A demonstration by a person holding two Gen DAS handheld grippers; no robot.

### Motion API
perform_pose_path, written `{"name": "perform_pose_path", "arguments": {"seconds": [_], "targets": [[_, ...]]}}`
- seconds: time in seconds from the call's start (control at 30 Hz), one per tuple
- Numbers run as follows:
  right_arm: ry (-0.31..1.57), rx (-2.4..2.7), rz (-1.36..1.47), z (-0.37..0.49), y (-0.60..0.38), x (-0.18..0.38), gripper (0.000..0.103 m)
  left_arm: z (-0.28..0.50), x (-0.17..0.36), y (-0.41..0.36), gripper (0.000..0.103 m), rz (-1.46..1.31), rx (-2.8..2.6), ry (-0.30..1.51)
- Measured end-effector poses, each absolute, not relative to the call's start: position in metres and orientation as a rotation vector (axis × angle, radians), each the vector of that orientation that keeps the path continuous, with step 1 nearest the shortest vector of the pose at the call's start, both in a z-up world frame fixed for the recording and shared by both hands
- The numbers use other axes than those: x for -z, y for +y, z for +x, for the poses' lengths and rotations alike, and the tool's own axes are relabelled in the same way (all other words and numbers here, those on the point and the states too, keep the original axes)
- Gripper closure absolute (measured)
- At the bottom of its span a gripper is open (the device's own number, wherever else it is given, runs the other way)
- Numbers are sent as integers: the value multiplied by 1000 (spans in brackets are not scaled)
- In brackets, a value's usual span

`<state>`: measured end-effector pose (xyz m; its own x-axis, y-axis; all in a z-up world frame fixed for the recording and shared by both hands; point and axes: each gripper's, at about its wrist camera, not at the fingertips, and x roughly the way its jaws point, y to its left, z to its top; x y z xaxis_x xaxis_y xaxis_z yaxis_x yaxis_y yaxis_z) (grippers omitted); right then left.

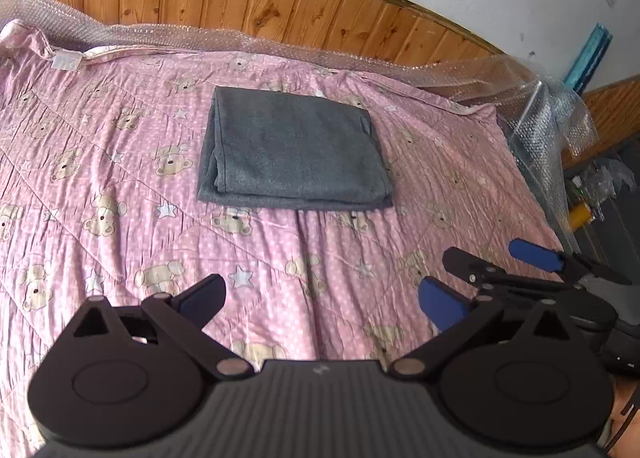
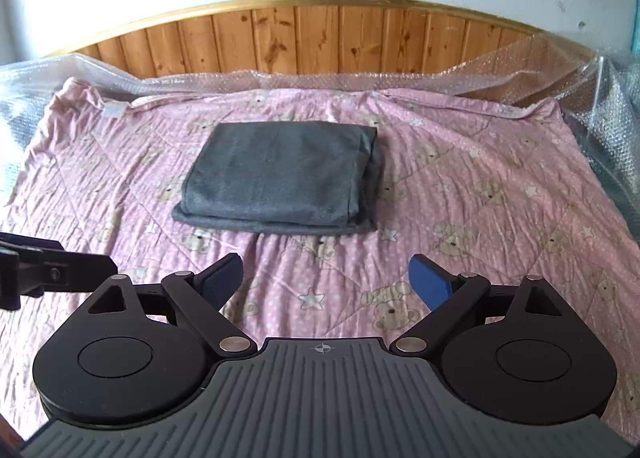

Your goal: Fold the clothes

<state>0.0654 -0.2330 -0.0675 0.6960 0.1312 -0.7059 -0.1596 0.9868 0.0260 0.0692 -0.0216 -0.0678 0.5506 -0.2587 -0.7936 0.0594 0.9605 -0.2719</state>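
Fingers (image 2: 430, 285) on both my grippers stood spread wide with nothing between them, the left gripper (image 1: 322, 300) and right gripper (image 2: 326, 278) both well short of the grey garment (image 2: 280, 178). That garment lay folded into a compact rectangle on the pink quilt (image 2: 480, 218), nearer the wooden headboard (image 2: 320, 42) than me. I judged folding done, though its far edge was hard to check.

L gripper (image 1: 322, 304): blk linkage arms, round blk hubs, silver pivot pins, ribbed grey base w/ small mark | fingers (image 1: 440, 308): blue pads | R gripper (image 2: 326, 280): same build, crosshair mark on base
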Motion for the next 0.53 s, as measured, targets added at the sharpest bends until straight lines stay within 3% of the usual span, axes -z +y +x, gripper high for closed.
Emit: {"name": "perform_pose_path", "arguments": {"seconds": [0.23, 0.53], "targets": [[750, -150, -12, 8, -224, 48, 10, 16, 55, -34, 0, -125, 171, 963], [764, -199, -4, -2, -220, 51, 10, -7, 46, -44, 0, -87, 145, 946]]}}
